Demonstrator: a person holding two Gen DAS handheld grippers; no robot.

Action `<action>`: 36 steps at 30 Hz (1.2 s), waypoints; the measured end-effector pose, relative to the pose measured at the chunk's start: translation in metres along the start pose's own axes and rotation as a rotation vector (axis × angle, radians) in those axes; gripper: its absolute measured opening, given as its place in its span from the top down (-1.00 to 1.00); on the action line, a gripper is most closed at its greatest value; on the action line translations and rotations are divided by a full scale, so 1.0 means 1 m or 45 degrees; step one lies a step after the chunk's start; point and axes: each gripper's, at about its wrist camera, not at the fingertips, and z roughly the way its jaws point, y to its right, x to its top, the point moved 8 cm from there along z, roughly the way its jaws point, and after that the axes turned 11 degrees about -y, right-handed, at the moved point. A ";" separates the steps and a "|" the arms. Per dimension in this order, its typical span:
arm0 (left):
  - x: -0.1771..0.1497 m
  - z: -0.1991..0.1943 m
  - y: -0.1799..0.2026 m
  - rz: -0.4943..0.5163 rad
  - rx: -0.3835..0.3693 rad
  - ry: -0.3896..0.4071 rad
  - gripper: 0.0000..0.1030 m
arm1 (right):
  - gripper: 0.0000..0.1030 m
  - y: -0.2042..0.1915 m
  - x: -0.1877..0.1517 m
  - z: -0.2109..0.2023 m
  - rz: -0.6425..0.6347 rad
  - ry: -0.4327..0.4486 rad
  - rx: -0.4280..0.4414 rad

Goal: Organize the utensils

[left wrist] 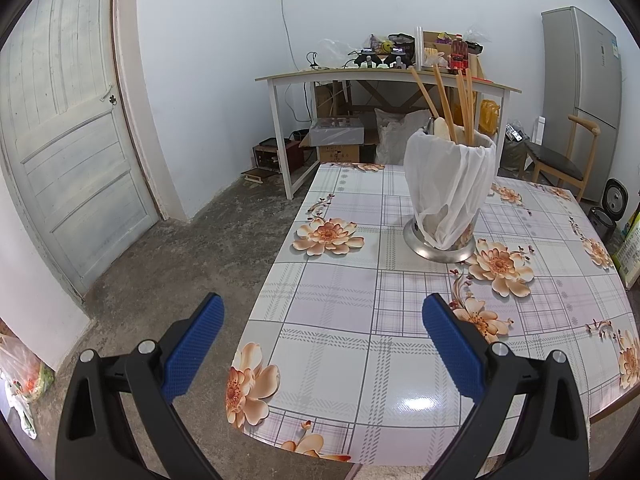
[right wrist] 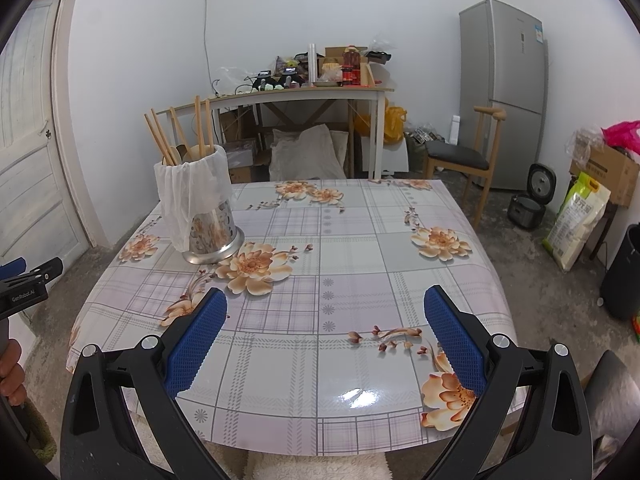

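A metal utensil holder [left wrist: 446, 200] lined with a white plastic bag stands on the floral table [left wrist: 340, 312]. Wooden chopsticks [left wrist: 442, 100] and spoons stick up out of it. The holder also shows in the right wrist view [right wrist: 198, 208], at the table's far left. My left gripper [left wrist: 322, 312] is open and empty, over the table's near left edge, well short of the holder. My right gripper [right wrist: 326, 308] is open and empty above the table's near side. The left gripper's body shows at the left edge of the right wrist view [right wrist: 28, 286].
A cluttered white side table [right wrist: 304, 94] stands against the back wall. A grey fridge [right wrist: 504, 92], a wooden chair [right wrist: 464, 160] and a rice cooker [right wrist: 528, 204] are at the right. A door [left wrist: 60, 120] is at the left. Bags and boxes [right wrist: 600, 184] sit at the far right.
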 end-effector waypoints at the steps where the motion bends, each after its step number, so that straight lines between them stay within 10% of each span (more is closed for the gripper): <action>1: 0.000 0.000 0.000 -0.001 -0.001 -0.001 -0.89 | -0.84 0.000 0.000 0.000 0.000 -0.001 0.001; 36: -0.001 0.003 0.002 0.001 -0.006 -0.006 -0.89 | -0.84 -0.004 0.002 -0.004 -0.003 0.005 0.006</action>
